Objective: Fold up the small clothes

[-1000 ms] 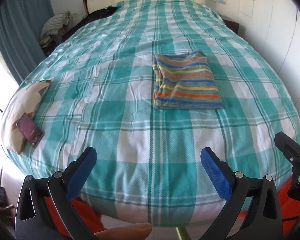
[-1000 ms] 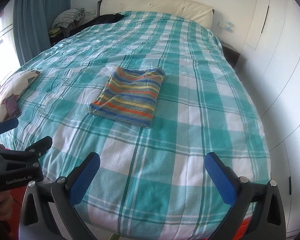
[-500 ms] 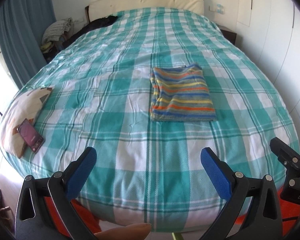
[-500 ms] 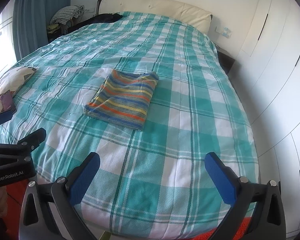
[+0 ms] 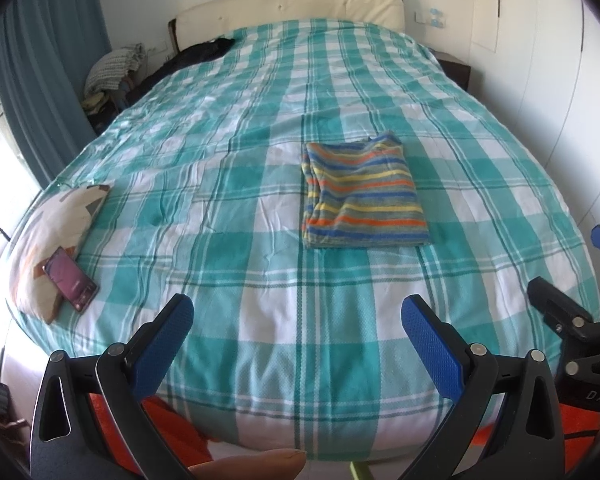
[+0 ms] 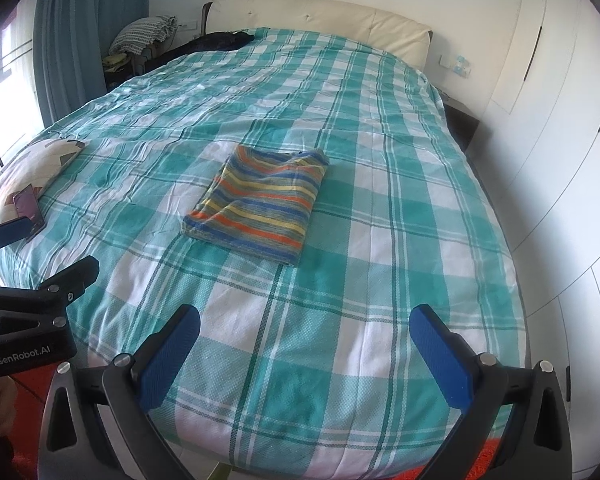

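Striped folded garment (image 5: 364,192) on bedspread (image 5: 220,240), well beyond both gaping tongs (image 5: 296,344).

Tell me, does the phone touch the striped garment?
Apart. The left wrist view shows the phone on the pillow, with bare bedspread between it and the striped garment.

Folded striped garment (image 6: 260,204) on checked bedspread (image 6: 380,240), gripper (image 6: 304,344) agape.

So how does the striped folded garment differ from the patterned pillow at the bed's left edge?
The striped folded garment lies flat mid-bed, a neat rectangle with blue, orange and yellow stripes; the cream patterned pillow is puffy, sits at the bed's left edge and shows brown and grey shapes. The pillow carries a phone; nothing rests on the garment. Both lie on the teal checked bedspread.
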Demonstrator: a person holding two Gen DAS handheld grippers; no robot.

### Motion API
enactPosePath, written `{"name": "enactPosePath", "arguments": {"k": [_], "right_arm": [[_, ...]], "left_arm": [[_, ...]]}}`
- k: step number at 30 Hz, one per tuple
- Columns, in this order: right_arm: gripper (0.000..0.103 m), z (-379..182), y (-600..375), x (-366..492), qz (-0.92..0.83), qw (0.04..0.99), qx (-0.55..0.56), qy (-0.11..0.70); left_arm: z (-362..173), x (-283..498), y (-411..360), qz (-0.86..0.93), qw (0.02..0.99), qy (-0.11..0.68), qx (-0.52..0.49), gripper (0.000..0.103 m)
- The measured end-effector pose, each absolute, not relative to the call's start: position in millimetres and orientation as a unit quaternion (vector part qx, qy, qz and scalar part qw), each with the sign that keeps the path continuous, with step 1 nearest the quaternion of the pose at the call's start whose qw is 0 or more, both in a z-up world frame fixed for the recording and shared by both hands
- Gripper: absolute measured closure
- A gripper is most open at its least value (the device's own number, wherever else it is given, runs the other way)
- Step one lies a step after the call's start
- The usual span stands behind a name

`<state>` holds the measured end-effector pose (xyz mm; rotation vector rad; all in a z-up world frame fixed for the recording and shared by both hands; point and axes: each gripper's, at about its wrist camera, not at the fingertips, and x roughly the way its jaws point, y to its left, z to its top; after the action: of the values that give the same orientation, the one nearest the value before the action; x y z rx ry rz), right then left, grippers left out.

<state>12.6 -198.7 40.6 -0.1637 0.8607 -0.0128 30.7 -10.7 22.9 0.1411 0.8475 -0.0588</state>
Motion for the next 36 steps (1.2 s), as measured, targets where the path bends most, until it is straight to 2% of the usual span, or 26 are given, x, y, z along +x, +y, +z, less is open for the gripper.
{"name": "enactPosePath", "arguments": {"k": [18,36], "right_arm": [[0.000,60,-197,17,-0.008,0.896,-0.063,0.440],[0.000,83,-191,5,0.008,0.906,-0.043,0.421]], "left_arm": [[37,30,-9,-0.017,0.913,0.402,0.068,0.000],[51,30,-17,-0.018,0.918,0.392,0.057,0.000]]}}
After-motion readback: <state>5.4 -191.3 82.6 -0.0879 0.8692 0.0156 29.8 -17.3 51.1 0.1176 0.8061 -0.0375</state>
